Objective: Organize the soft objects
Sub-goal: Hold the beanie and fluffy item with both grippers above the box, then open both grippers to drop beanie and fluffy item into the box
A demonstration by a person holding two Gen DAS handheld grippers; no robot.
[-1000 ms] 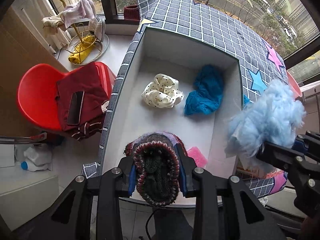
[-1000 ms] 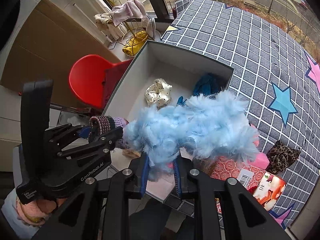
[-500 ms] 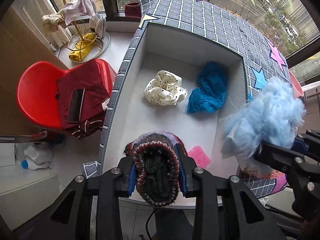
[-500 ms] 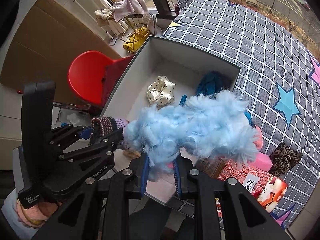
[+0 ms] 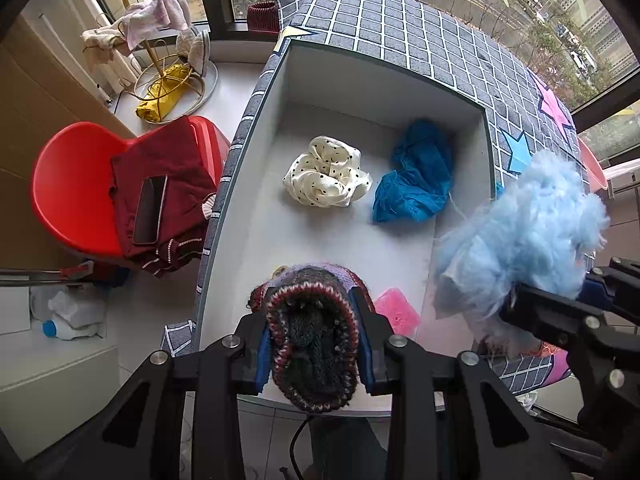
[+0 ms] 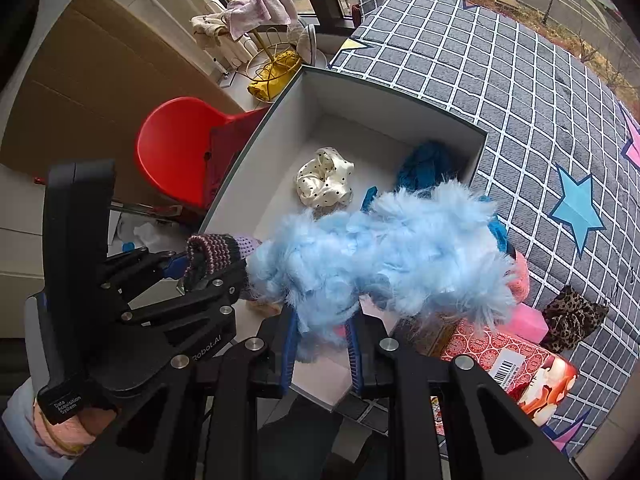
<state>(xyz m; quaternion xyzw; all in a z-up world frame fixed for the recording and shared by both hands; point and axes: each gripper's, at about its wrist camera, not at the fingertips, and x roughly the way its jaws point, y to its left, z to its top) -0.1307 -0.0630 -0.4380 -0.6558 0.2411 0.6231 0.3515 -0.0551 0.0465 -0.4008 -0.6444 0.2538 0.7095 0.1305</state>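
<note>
If the right gripper [image 6: 322,346], clamped on the blue fluff [image 6: 384,252], lets go early, it misses the box [image 6: 400,98]; left gripper [image 5: 316,350] squeezes the knit hat [image 5: 314,340].

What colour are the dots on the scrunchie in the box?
Black dots on a cream scrunchie; the left wrist view shows it best.

In the right wrist view, the left gripper [image 6: 192,268] carries two pieces of lettering: white print along one black arm reads "Robot.AI", its beginning hidden by a screw, and a small label [image 6: 66,403] at the rear of its body reads "Data Acquisition System". The red patterned box [image 6: 496,356] bears a barcode sticker [image 6: 505,366] whose digits are too small to read.
</note>
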